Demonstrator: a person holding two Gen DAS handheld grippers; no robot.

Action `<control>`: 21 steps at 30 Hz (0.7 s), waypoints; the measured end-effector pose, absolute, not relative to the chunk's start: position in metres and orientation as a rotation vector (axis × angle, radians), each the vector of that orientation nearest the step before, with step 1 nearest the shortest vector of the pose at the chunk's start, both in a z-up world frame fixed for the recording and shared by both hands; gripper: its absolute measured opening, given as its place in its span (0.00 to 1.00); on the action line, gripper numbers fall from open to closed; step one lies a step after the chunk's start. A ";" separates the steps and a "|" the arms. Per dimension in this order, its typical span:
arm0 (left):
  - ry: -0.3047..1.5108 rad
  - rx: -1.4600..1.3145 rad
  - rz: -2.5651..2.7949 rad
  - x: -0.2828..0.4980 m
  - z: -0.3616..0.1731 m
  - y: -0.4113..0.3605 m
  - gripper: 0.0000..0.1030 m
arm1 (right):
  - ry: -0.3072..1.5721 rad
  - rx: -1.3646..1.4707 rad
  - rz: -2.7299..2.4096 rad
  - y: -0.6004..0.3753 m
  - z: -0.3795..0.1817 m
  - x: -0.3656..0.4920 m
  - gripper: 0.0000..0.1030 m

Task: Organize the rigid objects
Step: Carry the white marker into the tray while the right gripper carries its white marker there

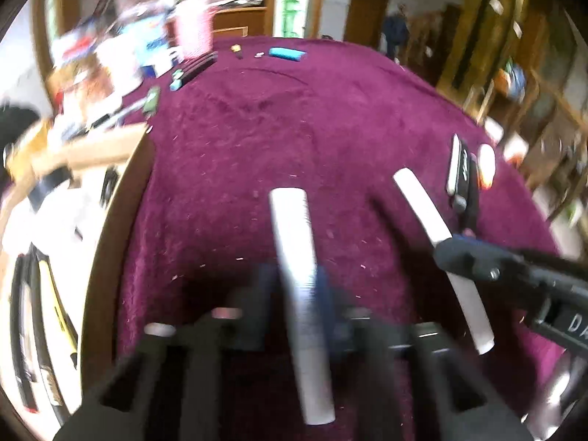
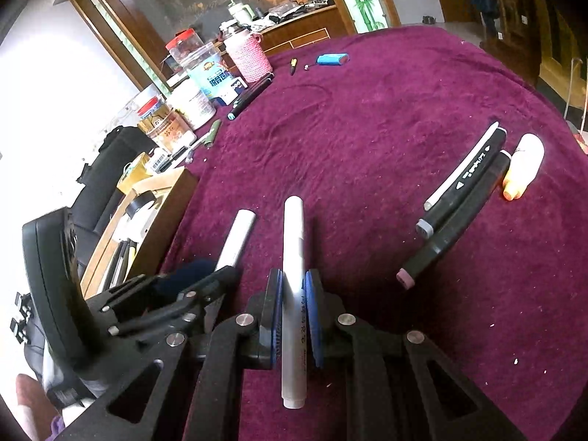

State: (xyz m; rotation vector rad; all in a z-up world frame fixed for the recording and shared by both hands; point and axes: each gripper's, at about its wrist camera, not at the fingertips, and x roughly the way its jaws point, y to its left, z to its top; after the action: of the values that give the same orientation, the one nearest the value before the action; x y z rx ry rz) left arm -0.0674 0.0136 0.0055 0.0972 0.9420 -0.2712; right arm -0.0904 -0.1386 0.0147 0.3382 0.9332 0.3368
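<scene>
Desk (image 2: 367,128) under a purple cloth carries all items. Left tongs (image 1: 299,294) are clenched on a white marker (image 1: 294,257), raised over the cloth. Right tongs (image 2: 294,294) are clenched on a second white marker (image 2: 293,242). Black markers (image 2: 466,180) lie grouped at right, a white-and-orange pen (image 2: 523,165) just beside them.

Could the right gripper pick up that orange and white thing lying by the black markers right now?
Probably not yet. The right gripper is already shut on a white marker, so it would have to set that down. Otherwise the cloth toward the orange and white thing lies bare.
</scene>
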 end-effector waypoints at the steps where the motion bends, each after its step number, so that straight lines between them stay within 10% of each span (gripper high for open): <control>1: 0.940 0.098 -0.279 -0.068 0.006 0.014 0.13 | 0.932 0.342 0.338 -0.140 0.015 -0.091 0.14; 21: 0.791 -0.324 -0.365 -0.138 0.070 0.137 0.13 | 0.932 0.422 0.578 -0.081 0.052 -0.092 0.14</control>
State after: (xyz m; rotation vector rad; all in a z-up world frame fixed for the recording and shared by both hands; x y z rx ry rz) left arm -0.1375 0.1374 0.0698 -0.3236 0.7911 -0.3653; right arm -0.0918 -0.0814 0.0517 0.4218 0.9319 0.5783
